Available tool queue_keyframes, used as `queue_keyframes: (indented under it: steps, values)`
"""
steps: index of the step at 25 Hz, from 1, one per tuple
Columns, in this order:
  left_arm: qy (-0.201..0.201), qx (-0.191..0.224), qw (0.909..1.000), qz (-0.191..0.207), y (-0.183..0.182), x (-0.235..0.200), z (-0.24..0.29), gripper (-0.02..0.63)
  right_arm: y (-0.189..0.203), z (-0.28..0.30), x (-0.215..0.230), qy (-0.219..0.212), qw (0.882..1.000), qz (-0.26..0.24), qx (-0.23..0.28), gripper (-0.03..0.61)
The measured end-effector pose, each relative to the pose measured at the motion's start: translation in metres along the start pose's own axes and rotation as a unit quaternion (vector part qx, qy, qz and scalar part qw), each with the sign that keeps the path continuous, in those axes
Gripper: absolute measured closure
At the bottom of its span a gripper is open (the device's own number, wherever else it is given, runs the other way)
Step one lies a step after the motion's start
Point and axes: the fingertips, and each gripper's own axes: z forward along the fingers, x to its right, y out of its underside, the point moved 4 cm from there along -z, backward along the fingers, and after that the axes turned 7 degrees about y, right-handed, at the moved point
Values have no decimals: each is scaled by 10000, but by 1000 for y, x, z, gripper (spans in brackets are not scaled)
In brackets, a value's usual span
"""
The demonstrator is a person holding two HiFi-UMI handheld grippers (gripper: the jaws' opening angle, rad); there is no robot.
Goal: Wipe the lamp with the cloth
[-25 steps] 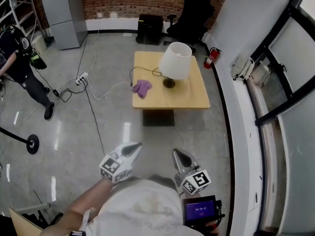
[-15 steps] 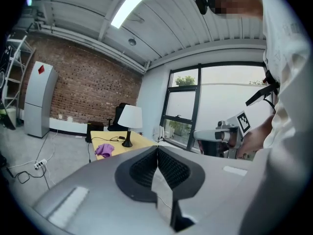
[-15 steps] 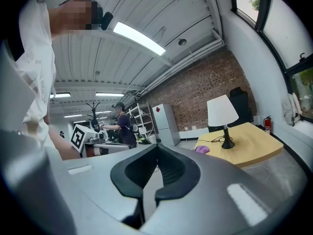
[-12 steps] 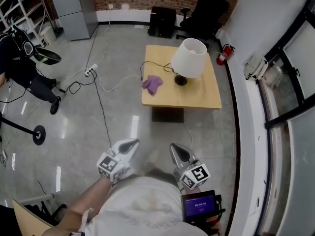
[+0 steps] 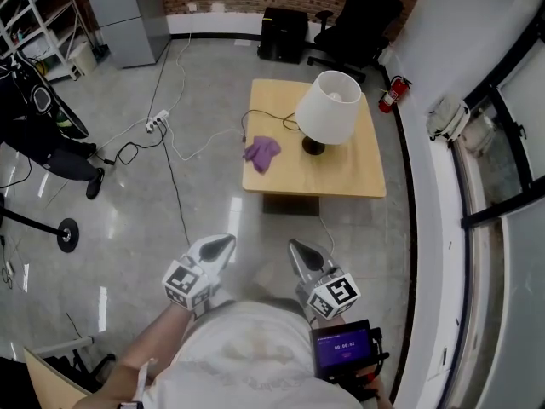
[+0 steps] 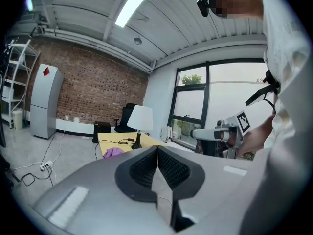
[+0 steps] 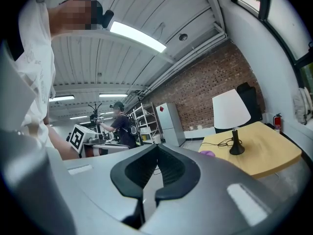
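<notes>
I hold my left gripper (image 5: pixel 215 249) and right gripper (image 5: pixel 303 256) closed and empty, since the purple cloth (image 5: pixel 261 152) beside the lamp (image 5: pixel 327 107) is well apart.

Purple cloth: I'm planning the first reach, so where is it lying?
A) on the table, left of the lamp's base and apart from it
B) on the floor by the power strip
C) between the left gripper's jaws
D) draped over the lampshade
A: the head view shows the purple cloth lying on the table, left of the lamp and clear of its base.
</notes>
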Motion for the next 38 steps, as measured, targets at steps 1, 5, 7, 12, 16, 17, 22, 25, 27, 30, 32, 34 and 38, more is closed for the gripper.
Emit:
queue_keyframes:
  steps: [1, 5, 7, 12, 16, 17, 22, 25, 27, 30, 32, 34, 38]
  values:
    - [10, -20, 10000, 17, -2, -3, 5, 611, -2, 4, 5, 7, 10000, 16, 12, 565]
    - [55, -59, 10000, 51, -12, -16, 30, 611, -10, 16, 27, 54, 9999, 81, 78, 565]
    - [106, -61, 9999, 107, -19, -20, 44, 611, -13, 20, 37, 71, 9999, 91, 71, 565]
    - [241, -85, 9996, 141, -27, -26, 75, 611, -17, 30, 59, 128, 9997, 175, 65, 565]
    - [314, -231, 9992, 119, -25, -29, 93, 611, -20, 37, 76, 157, 9993, 293, 143, 565]
    - [311, -269, 9991, 108, -24, -32, 97, 611, -22, 39, 81, 171, 9992, 323, 171, 565]
    - [299, -534, 9978, 257, -20, -47, 122, 611, -25, 47, 105, 191, 9987, 427, 221, 565]
    - [247, -729, 9968, 232, -14, -54, 134, 611, -26, 51, 119, 186, 9984, 476, 233, 565]
    - [209, -792, 9964, 234, -13, -59, 141, 611, -27, 55, 126, 165, 9984, 490, 248, 565]
    - [168, -784, 9964, 281, -15, -65, 152, 611, -28, 60, 138, 131, 9987, 448, 224, 565]
    - [165, -744, 9966, 326, -19, -68, 158, 611, -30, 63, 144, 127, 9989, 409, 201, 565]
    - [129, -752, 9967, 288, -19, -70, 158, 611, -32, 62, 146, 126, 9989, 404, 196, 565]
    - [4, -854, 9962, 157, -13, -80, 158, 611, -32, 58, 151, 208, 9987, 426, 170, 565]
